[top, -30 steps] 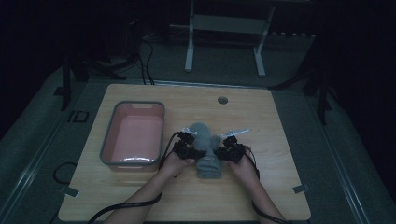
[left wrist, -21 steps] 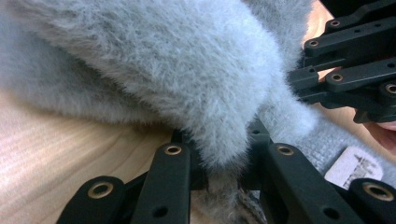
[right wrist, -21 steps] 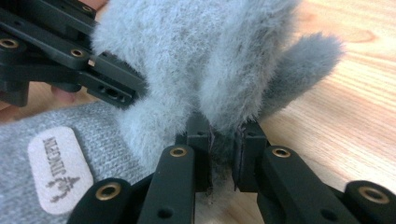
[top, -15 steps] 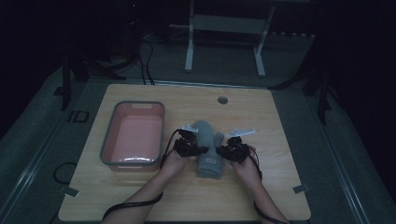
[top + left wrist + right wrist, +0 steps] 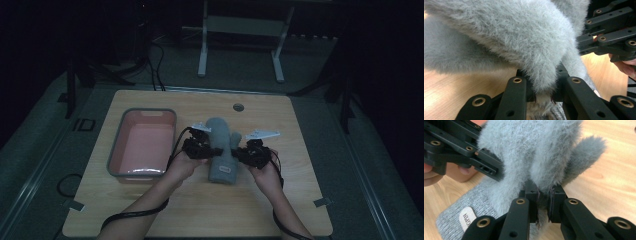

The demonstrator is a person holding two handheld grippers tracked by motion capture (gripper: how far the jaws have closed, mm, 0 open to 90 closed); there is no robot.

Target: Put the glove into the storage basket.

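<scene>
A fuzzy grey mitten (image 5: pixel 222 145) lies in the middle of the wooden table (image 5: pixel 300 130), thumb to the right and ribbed cuff toward the person. My left gripper (image 5: pixel 211 150) is shut on its left edge; in the left gripper view the jaws (image 5: pixel 542 93) pinch a fold of the mitten (image 5: pixel 511 37). My right gripper (image 5: pixel 241 154) is shut on its right edge, just below the thumb (image 5: pixel 584 152). There the jaws (image 5: pixel 543 203) clamp the mitten (image 5: pixel 529 150), and a small label (image 5: pixel 467 217) shows on the cuff. Each gripper view shows the other gripper close by.
A pink tub (image 5: pixel 142 145) with a grey rim stands left of the mitten, close to my left hand. A small round grommet (image 5: pixel 238 107) sits near the table's far edge. A metal stand (image 5: pixel 240 30) is on the floor beyond the table.
Both grippers have moved slightly away from the person and a little apart, carrying the mitten with them.
</scene>
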